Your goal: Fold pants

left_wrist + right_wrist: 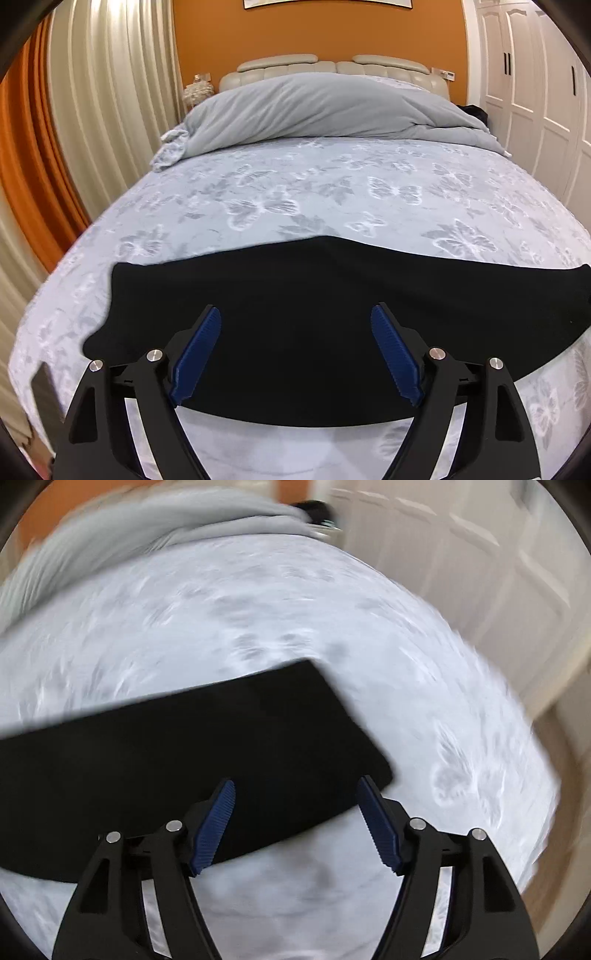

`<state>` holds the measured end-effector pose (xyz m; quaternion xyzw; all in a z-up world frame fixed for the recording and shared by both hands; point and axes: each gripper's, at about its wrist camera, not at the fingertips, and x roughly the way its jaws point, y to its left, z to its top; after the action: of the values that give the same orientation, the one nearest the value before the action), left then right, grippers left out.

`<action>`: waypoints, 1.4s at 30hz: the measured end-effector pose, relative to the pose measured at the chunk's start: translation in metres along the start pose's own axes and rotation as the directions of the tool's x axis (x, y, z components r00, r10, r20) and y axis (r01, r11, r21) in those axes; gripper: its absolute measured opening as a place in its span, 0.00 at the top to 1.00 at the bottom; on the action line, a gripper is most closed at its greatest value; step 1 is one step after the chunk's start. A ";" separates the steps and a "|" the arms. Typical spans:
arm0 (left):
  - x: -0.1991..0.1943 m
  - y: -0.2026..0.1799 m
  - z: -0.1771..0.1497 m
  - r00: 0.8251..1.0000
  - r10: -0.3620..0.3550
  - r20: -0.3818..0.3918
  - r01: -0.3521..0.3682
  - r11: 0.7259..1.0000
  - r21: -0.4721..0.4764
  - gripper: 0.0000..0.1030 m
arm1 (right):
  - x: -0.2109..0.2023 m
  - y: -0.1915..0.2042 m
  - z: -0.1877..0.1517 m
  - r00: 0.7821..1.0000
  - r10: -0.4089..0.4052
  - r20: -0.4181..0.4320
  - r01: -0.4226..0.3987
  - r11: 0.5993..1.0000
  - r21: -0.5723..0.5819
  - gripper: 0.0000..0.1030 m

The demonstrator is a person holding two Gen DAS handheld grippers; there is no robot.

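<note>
Left claw (295,354), left wrist view: blue pads (197,356) spread wide, nothing between them, hanging over the black pants (332,295). Pants lie flat across the near part of the bed (295,192), a long dark band running left to right on the butterfly-print sheet. Grey duvet (314,107) bunched at the far end before a padded headboard (332,68). Curtains (92,92) at left, white wardrobe (535,92) at right, orange wall (314,29) behind.

Right wrist view, blurred: right claw (295,825) spread, pads empty, held above the right end of the pants (184,746). That end has a straight edge, lying flat on the sheet. Duvet far left, white door panels (480,572) far right.
</note>
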<state>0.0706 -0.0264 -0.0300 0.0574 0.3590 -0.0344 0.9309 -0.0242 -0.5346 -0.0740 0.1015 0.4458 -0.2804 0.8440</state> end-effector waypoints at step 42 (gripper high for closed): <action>0.043 -0.003 -0.014 0.991 -0.074 -0.109 0.065 0.994 -0.083 0.16 | 0.006 0.049 0.043 0.992 0.120 0.049 -0.119 0.993 -0.025 0.59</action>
<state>0.0925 -0.0283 -0.0695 0.0095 0.4136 -0.0493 0.9091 0.0361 -0.5149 -0.0573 0.1116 0.4206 -0.2271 0.8713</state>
